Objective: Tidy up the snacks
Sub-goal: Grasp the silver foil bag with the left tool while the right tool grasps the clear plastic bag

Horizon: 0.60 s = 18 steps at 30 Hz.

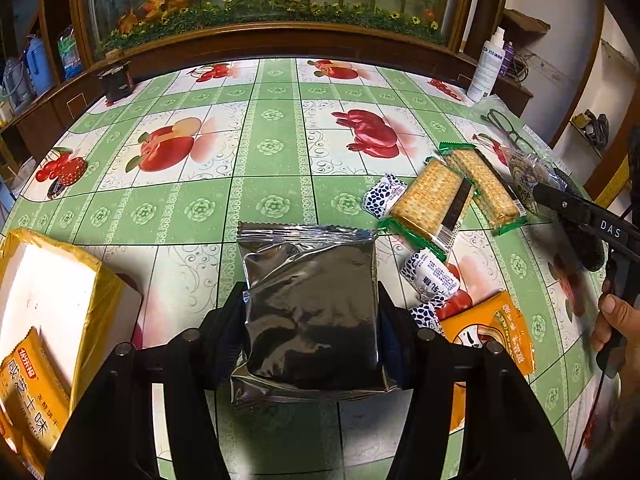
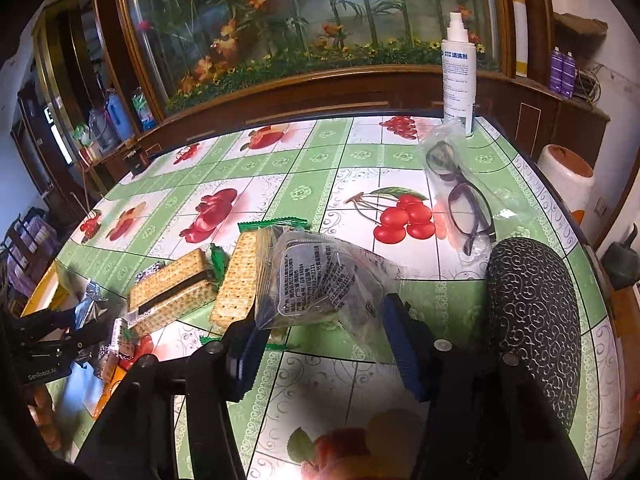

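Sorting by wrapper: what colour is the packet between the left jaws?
Shiny silver foil packet, clearest in the left wrist view.

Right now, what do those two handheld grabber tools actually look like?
Both are matte black. The left gripper and right gripper each have two angular fingers with silver pivot screws; the right gripper's ridged pads are blue. Seen from the other side, the right carries white "DAS" lettering, the left "GenRobot.AI". A thin black cable trails below the hand.

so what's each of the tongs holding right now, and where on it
Left tongs: silver foil packet, gripped by its side edges. Right tongs: around clear snack bag; contact unclear.
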Tool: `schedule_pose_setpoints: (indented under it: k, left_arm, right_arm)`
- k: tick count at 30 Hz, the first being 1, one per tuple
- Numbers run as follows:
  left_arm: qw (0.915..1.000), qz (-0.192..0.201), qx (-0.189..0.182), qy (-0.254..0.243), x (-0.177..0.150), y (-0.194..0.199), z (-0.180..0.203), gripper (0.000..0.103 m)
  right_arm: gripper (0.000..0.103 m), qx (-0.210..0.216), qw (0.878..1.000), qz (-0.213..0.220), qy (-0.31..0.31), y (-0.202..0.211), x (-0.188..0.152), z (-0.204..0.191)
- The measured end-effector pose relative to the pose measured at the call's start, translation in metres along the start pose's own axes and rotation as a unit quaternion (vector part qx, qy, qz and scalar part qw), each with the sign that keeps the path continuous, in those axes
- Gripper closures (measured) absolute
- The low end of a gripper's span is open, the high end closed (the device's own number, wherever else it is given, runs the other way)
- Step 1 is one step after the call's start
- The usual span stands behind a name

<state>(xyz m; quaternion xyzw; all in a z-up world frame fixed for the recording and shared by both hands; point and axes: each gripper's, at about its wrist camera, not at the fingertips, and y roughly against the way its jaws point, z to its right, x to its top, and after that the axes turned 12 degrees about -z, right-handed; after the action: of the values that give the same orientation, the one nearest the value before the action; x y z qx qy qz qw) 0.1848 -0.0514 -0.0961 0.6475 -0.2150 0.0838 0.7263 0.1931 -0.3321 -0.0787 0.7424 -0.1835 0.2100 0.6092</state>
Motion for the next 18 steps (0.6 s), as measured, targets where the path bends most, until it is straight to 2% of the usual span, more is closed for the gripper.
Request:
schedule_pose_setpoints:
  k: [9,13,18]
  left_arm:
    - [0.9998,0.021,-0.007,-0.004,-0.01,0.023,0.003,0.046]
    - [0.9995,0.029,-0.008,-0.004,-0.018,0.035,0.003,0.046]
    - [0.9993,0.037,-0.011,-0.002,-0.028,0.049,0.0,0.045]
  right_arm:
    - [0.056,0.024,0.999,0.023,-0.003,0.02,-0.009,-0.006]
    - [0.058,0.048,0.998,0.029,-0.007,0.028,-0.017,-0.009]
    - [0.06,0.098,0.994,0.03,-0.028,0.036,-0.026,-0.01]
